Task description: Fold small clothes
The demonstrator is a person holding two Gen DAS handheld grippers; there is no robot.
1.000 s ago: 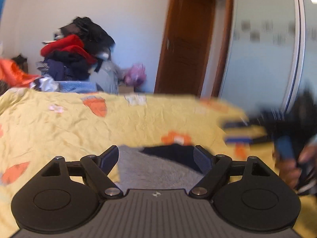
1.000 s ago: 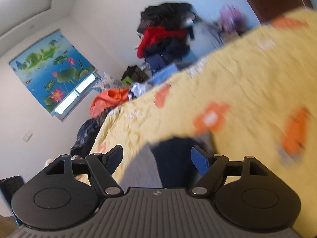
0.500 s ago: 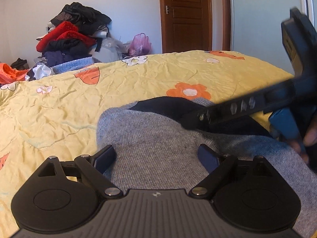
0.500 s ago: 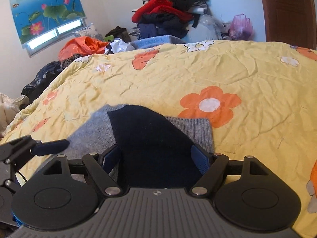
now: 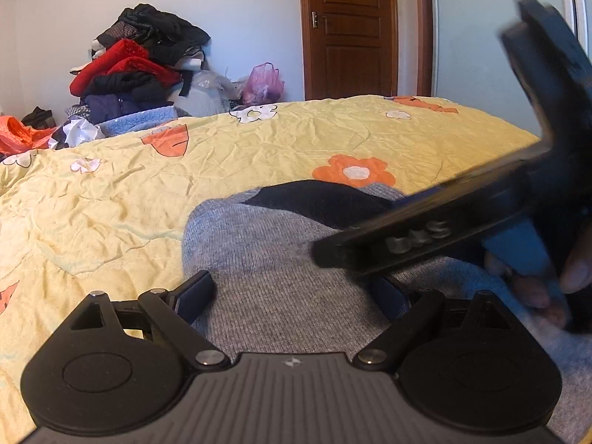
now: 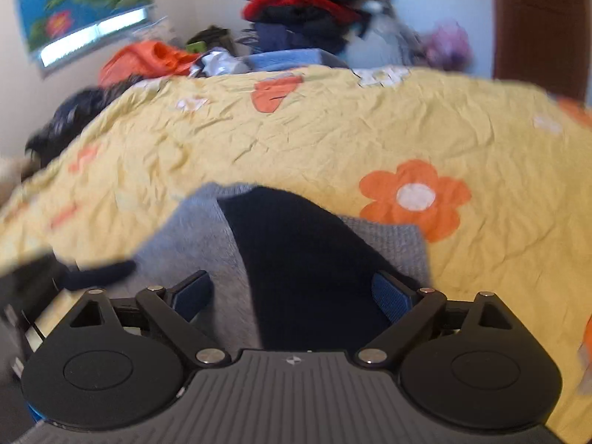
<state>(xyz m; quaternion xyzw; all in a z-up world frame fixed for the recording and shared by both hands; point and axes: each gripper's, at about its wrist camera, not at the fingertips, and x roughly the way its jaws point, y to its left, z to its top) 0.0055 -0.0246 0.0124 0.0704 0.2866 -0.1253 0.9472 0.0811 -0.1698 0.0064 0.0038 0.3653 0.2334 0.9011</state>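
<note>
A grey knit garment (image 5: 281, 259) with a dark navy part (image 5: 325, 199) lies on the yellow flowered bedspread (image 5: 148, 192). My left gripper (image 5: 296, 296) is open, low over the grey knit. My right gripper (image 6: 296, 292) is open over the same garment (image 6: 199, 236), straddling its navy part (image 6: 303, 259). In the left wrist view the right gripper's body (image 5: 425, 236) crosses from the right, blurred, with the person's fingers (image 5: 536, 288) behind it. A fingertip of the left gripper (image 6: 100, 272) shows at the left of the right wrist view.
A heap of red, black and blue clothes (image 5: 137, 66) stands beyond the bed's far side, with orange cloth (image 5: 18, 133) to its left and a pink bag (image 5: 264, 83) by the wooden door (image 5: 351, 29). A lotus picture (image 6: 81, 0) hangs over a window.
Both grippers came down from a tilted, raised pose to sit low over the garment. In the last half second the right gripper has kept shifting, blurring its view; the left barely moved.
</note>
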